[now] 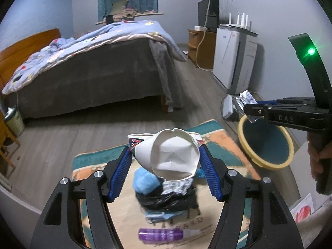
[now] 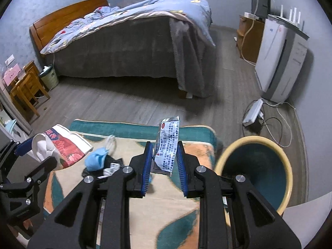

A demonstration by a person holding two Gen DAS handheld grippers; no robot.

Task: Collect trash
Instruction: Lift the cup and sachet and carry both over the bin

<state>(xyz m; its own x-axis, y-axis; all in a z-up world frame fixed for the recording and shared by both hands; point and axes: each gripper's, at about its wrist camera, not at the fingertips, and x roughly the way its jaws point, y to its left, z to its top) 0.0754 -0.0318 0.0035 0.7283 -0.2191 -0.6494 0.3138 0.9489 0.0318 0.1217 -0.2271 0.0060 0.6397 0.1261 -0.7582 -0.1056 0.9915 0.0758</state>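
My left gripper is shut on a crushed white paper cup with red print, held above the rug; the cup also shows in the right wrist view. My right gripper is shut on a silver printed foil packet, which stands up between the blue pads. In the left wrist view that packet hangs at the rim of the yellow bin with a teal inside. The bin stands just right of my right gripper. More trash lies on the rug: a blue mask, a black bag and a purple tube.
A patterned teal and orange rug covers the floor below. A bed with a blue quilt stands ahead. A white appliance, a power strip and cables lie at right. A wooden stool and a small bin are at left.
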